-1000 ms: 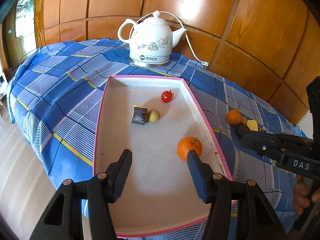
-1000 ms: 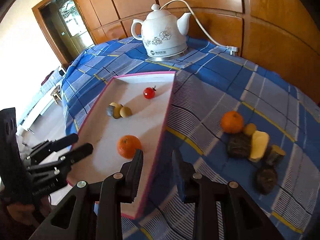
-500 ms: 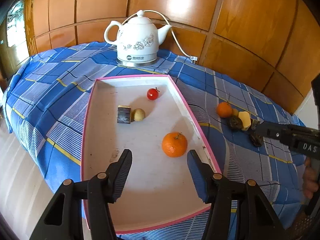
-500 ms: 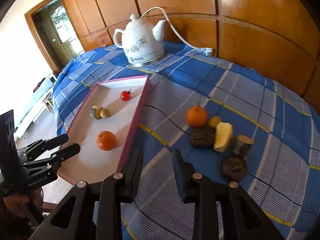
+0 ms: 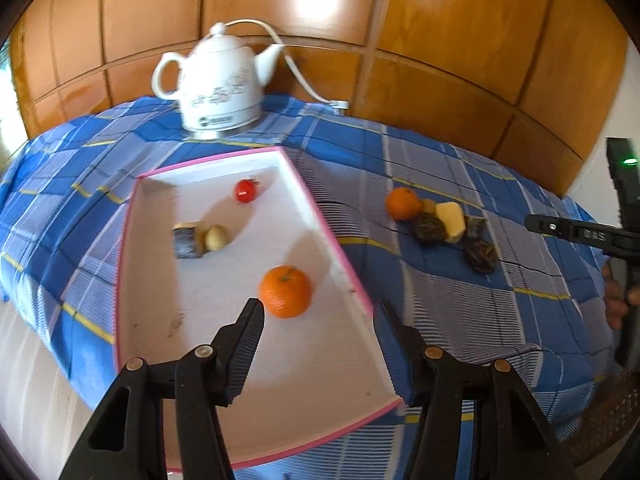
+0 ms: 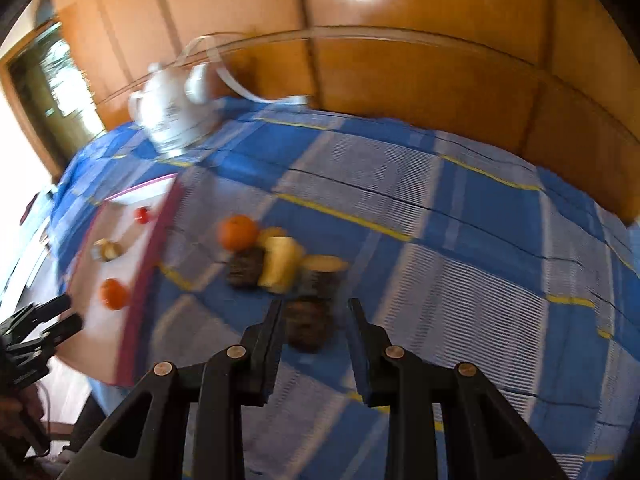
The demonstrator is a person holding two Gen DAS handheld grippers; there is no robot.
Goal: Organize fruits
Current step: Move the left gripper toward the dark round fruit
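Observation:
A pink-rimmed white tray [image 5: 320, 216] holds an orange [image 5: 285, 291], a red tomato [image 5: 245, 191], a dark block [image 5: 187, 240] and a small pale fruit [image 5: 216, 237]. My left gripper [image 5: 318, 314] hangs open and empty over the tray's near right part, the orange by its left finger. On the cloth lie a second orange [image 6: 237, 232], a yellow piece [image 6: 280, 264], a cut stub [image 6: 322, 274] and two dark fruits [image 6: 245, 267]. The nearer dark fruit [image 6: 307, 326] shows through the narrow gap of my right gripper [image 6: 315, 308], which is shut, pointing down at it, gripping nothing.
A white ceramic kettle [image 5: 220, 88] with its cord stands at the back of the blue checked tablecloth [image 5: 440, 312], against wood panelling. The cloth drops off at the near and left edges. A hand [image 5: 616, 300] holds the right gripper [image 5: 536, 224] at the far right.
The right gripper swept from the tray's right rim across the cloth to the fruit pile. The left gripper shifted right over the tray, so the orange now sits by its left finger.

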